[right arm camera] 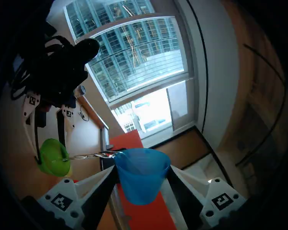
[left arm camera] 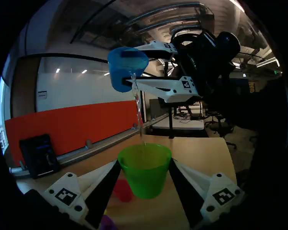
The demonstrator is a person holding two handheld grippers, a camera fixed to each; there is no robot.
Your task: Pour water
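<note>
A pale wooden counter (left arm camera: 205,153) runs along an orange wall panel (left arm camera: 67,122) in the left gripper view, where we also see a black flat device (left arm camera: 39,155) propped at the counter's far edge. The left gripper (left arm camera: 144,165) pinches a green tapered plastic cup (left arm camera: 144,178) upright between its two fingers, low over the counter. We cannot tell whether its base touches the wood. High above it, the right gripper (left arm camera: 131,64) clamps a blue plastic cup (left arm camera: 123,71) with one finger on each side, tipped toward the green one. A thin clear stream of water (left arm camera: 137,103) falls from the blue cup's lip into the green cup's open mouth. In the right gripper view we follow the same stream from the blue cup, held between the near fingers, across to the green cup. We cannot make out how much water either cup holds. A small red object (left arm camera: 123,189) lies on the counter just beside the green cup.
</note>
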